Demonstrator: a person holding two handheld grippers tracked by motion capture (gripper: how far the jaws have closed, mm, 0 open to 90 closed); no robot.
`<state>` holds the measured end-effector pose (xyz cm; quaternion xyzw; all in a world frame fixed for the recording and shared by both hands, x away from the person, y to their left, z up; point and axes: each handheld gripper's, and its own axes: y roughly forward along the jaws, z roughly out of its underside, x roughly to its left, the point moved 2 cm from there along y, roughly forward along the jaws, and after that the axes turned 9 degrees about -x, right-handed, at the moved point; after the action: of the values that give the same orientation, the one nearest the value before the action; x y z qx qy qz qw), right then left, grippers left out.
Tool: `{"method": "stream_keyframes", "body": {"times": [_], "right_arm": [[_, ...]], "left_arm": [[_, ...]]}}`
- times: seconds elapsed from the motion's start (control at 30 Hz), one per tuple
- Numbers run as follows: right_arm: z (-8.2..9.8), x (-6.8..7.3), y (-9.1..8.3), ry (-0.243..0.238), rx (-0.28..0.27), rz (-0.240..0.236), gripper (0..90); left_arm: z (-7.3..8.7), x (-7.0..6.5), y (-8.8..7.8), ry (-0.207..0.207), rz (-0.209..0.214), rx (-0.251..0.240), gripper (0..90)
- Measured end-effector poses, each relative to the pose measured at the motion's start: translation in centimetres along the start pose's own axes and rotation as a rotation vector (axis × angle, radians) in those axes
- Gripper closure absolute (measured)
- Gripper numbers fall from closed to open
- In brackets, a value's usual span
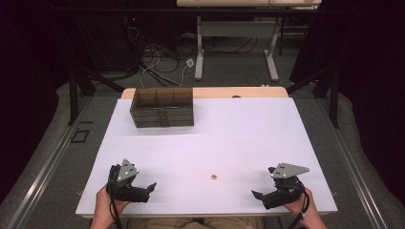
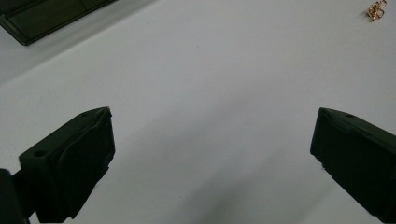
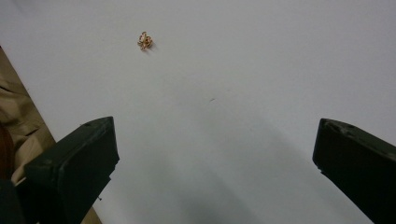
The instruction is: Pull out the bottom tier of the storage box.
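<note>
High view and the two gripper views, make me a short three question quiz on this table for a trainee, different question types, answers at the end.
1. True or false: the left gripper is closed on the small gold trinket.
2. Multiple choice: where does the dark drawer box stand? A) at the table's near edge, between the hands; B) toward the far side of the white table, left of centre; C) on the floor.
3. Fill in: the trinket lies on the table between the two ____.

Key
1. False: its jaws stand wide apart over bare table, as do those of the right gripper.
2. B.
3. Grippers; it touches neither.
</note>
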<state>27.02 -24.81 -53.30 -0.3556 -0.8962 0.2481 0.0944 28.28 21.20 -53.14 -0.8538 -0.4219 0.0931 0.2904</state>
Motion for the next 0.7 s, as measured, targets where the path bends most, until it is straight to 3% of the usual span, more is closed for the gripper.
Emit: {"method": "stream_keyframes", "body": {"times": [0.7], "right_arm": [[0.0,0.0,0.0,0.002,0.010,-0.004,0.0]], "left_arm": [[-1.2,0.7,2.1,-0.011,-0.011,0.018,0.0]]}}
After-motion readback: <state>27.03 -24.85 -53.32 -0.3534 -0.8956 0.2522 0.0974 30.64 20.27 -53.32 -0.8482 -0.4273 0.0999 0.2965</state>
